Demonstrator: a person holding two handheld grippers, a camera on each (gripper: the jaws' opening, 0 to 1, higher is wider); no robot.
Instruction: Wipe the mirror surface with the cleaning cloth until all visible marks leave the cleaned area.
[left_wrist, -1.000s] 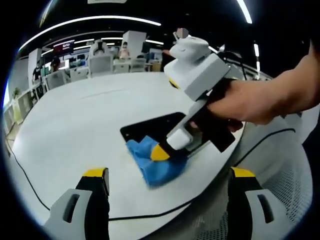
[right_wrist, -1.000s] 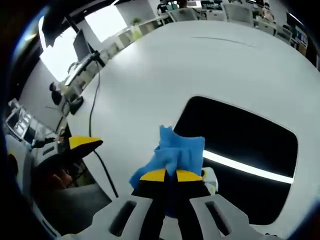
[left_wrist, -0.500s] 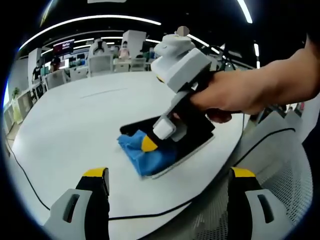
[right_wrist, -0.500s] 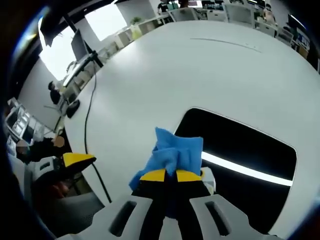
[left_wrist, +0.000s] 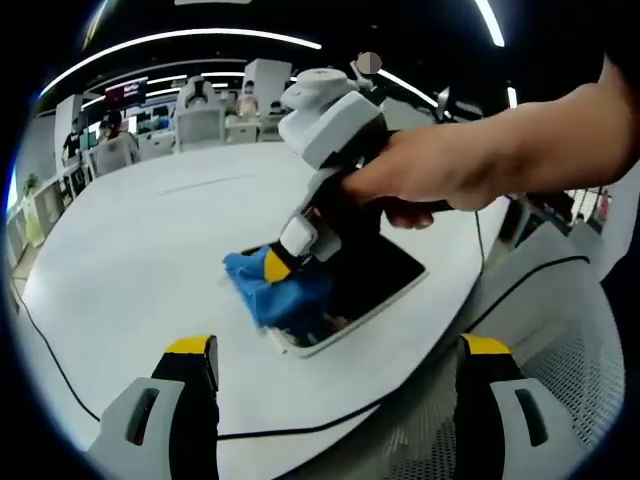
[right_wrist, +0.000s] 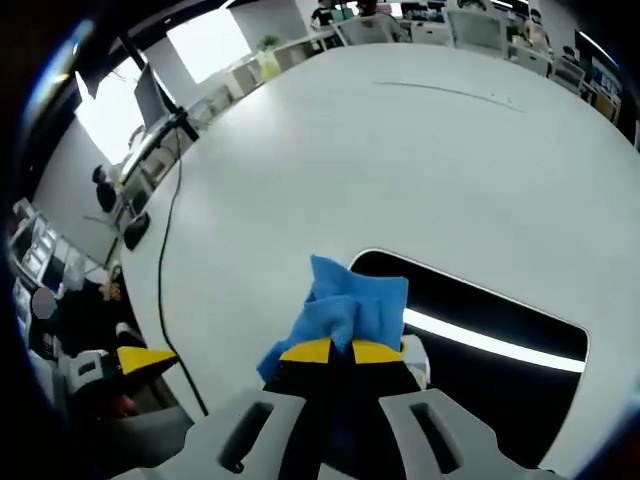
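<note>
R gripper (right_wrist: 333, 352) pinching blue cloth (right_wrist: 350, 310), pressed on mirror (right_wrist: 480, 330) near-left corner to wipe | L gripper (left_wrist: 335, 345) jaws wide, empty, held near.

White round table (left_wrist: 130, 250); mirror (right_wrist: 500, 330) and black cable (right_wrist: 165, 250) on it.

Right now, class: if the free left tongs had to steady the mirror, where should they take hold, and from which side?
Probably the mirror's pale near edge, approached from the left tongs' own side. It lies flat on the white table, so only its rim offers a grip, and the right tongs press the blue cloth on its left end.
</note>
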